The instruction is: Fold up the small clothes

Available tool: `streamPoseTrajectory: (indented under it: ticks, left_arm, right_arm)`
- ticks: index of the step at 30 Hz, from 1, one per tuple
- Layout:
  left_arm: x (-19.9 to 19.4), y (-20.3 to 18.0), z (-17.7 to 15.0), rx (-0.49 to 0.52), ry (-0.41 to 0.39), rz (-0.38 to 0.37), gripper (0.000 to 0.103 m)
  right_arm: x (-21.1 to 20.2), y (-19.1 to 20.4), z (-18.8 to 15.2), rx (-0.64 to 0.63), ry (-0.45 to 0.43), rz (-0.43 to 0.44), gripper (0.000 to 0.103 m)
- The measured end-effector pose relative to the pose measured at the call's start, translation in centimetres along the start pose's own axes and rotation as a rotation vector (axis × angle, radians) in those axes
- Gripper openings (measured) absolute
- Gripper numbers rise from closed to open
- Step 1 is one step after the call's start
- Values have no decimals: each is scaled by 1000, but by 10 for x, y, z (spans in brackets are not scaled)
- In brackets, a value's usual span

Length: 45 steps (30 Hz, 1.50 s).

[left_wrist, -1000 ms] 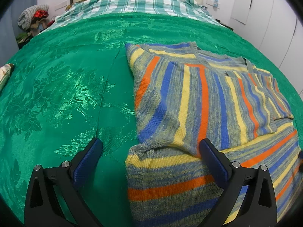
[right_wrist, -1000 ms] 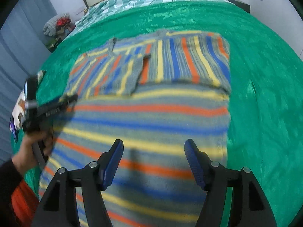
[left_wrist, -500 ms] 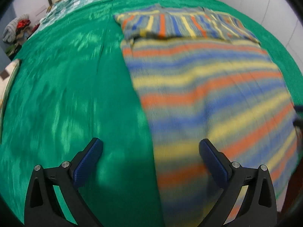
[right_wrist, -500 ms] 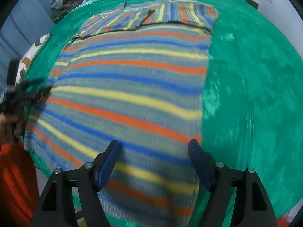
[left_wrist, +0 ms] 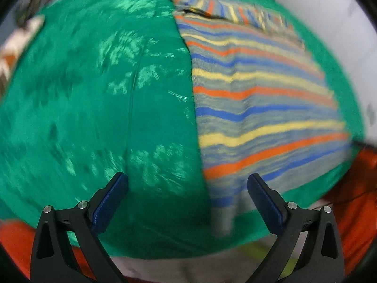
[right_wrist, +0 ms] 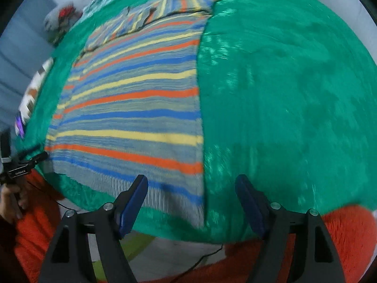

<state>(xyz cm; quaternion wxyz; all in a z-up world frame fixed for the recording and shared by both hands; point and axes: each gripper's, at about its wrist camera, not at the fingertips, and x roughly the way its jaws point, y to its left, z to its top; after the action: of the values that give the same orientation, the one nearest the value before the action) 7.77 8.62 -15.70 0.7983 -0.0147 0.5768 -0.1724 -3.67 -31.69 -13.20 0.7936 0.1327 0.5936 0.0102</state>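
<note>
A knitted sweater [left_wrist: 254,99] with blue, yellow and orange stripes lies flat on the green bedspread [left_wrist: 94,94]. Its sleeves are folded across the far end. In the left wrist view my left gripper [left_wrist: 187,176] hangs open over the sweater's near left corner, and nothing sits between its fingers. The same sweater [right_wrist: 132,99] fills the left half of the right wrist view. There my right gripper [right_wrist: 191,178] is open above the hem's near right corner, empty. Both views are blurred by motion.
The bedspread [right_wrist: 282,94] ends just under both grippers. Below that edge are orange fabric [right_wrist: 348,231] and a thin cable [right_wrist: 207,257] on the floor. A hand [right_wrist: 10,200] holds the other gripper at the far left. A pile of clothes [right_wrist: 61,18] lies beyond the bed.
Both grippers have drawn back from the folded sleeves to the sweater's near hem at the bed's front edge. The right jaws stand a little wider than before.
</note>
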Motion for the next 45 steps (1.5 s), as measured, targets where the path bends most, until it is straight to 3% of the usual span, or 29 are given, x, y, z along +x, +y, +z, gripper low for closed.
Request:
streamPoseTrajectory:
  ticks: [3, 5, 16, 29, 39, 45]
  left_arm:
    - [5, 5, -1, -65, 13, -93, 99]
    - [6, 0, -2, -61, 18, -115, 96]
    - [10, -12, -12, -41, 7, -81, 97]
    - [8, -4, -13, -66, -9, -97, 97]
    - [-6, 10, -20, -109, -26, -91, 97]
    - [-21, 17, -14, -104, -76, -64, 97]
  right_arm:
    - [-2, -9, -6, 23, 10, 46, 76]
    - [-1, -7, -5, 21, 13, 65, 76]
    - [7, 4, -2, -8, -8, 52, 76]
    - [-40, 15, -8, -35, -299, -99, 76]
    - [-60, 16, -9, -15, -397, -101, 76]
    - [-62, 20, -10, -37, -385, -105, 76]
